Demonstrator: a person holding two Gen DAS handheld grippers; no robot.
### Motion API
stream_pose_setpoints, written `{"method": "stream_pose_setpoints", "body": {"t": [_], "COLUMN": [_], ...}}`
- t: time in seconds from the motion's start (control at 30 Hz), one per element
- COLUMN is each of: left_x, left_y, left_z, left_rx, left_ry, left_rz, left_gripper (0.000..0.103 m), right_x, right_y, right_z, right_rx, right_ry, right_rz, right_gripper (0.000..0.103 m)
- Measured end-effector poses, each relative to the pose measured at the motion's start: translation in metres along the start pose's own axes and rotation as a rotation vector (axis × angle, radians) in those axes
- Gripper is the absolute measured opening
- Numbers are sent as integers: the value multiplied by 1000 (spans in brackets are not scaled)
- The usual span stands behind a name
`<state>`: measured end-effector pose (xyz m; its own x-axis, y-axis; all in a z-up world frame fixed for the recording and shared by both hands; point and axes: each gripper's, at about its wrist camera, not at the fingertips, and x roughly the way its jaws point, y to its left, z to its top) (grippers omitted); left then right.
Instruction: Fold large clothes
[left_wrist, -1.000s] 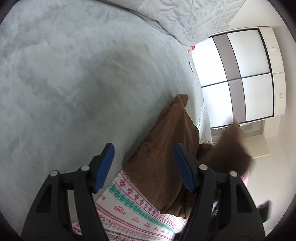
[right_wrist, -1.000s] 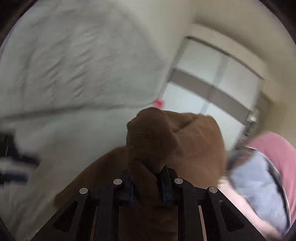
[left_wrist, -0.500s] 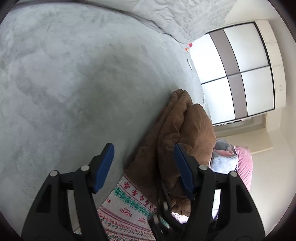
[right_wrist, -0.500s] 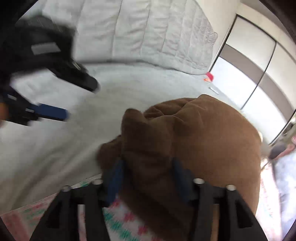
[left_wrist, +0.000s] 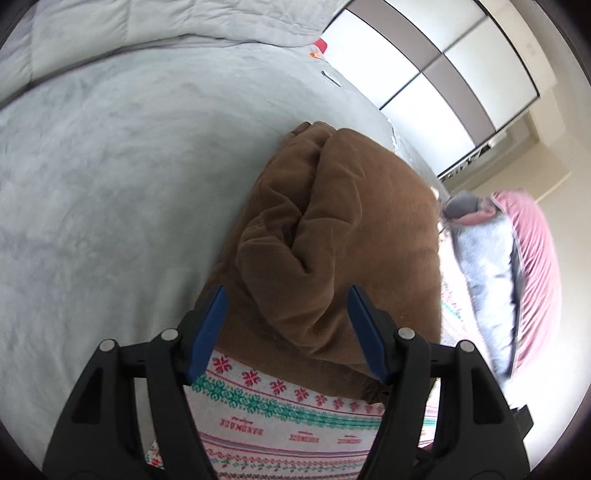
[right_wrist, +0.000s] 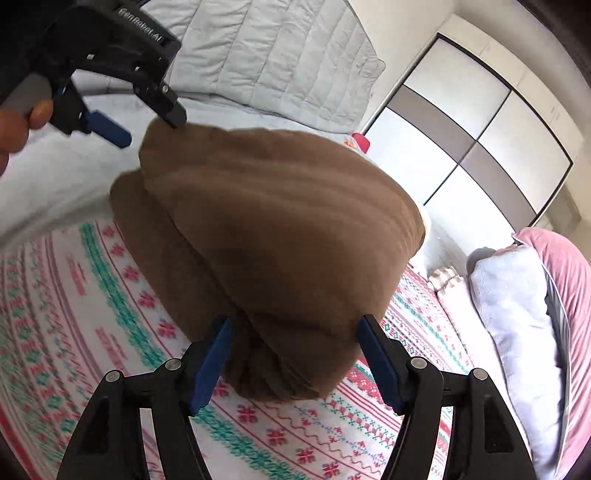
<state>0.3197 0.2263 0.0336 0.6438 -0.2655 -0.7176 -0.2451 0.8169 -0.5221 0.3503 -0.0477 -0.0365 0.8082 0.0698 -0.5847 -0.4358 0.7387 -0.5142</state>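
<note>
Two grippers, both with jaws apart. Right gripper (right_wrist: 293, 354): blue pads (right_wrist: 212, 363) spread and opening wider, the near end of the folded brown garment (right_wrist: 280, 229) between them, pads not pressing it. Left gripper (left_wrist: 288, 328): jaws wide, hanging over the same brown garment (left_wrist: 332, 229), no contact seen; in the right wrist view it sits at the bundle's far corner (right_wrist: 122, 122), a hand (right_wrist: 18, 125) on its handle. Garment lies bunched in thick folds on a white patterned blanket (right_wrist: 92, 295) with red and green bands, spread over the grey bed (left_wrist: 110, 166). Pale and pink pillows (right_wrist: 517, 306) to the right, a quilted grey cover (right_wrist: 266, 51) beyond.
</note>
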Motion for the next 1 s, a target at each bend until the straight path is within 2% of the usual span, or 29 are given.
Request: {"method": "stream_pose_setpoints", "body": {"t": [0.17,0.3,0.37,0.47,0.6,0.77,0.87,0.9,1.0], "left_x": [11,23,29,30,30,30,33,34,38], "left_y": [-9,-15,-16,-14,-17,-21,-4,0,-1], "left_z": [-1,-4,-6,-8,-10,-15,-19,-20,-27], "left_rx": [63,120,134,133,162,178,92,77,102], "left_ry": [0,26,34,31,28,61,119,132,142], "left_rz": [47,55,67,65,84,35,-72,-86,-59], "left_gripper": [68,68,68,68,49,32,30,29,28], "right_x": [8,13,15,17,21,24,27,27,26], "right_y": [6,10,8,17,29,40,36,34,35], "right_z": [-3,-12,-17,-26,-41,-58,-68,-70,-72], "right_rx": [-38,-105,-130,-234,-357,-517,-589,-603,-611], "right_ry": [-49,-67,-71,-69,-66,-55,-48,-49,-59], "right_rz": [-56,-106,-109,-156,-207,-262,-267,-260,-261], "right_gripper": [68,45,42,36,27,22,21,21,21]}}
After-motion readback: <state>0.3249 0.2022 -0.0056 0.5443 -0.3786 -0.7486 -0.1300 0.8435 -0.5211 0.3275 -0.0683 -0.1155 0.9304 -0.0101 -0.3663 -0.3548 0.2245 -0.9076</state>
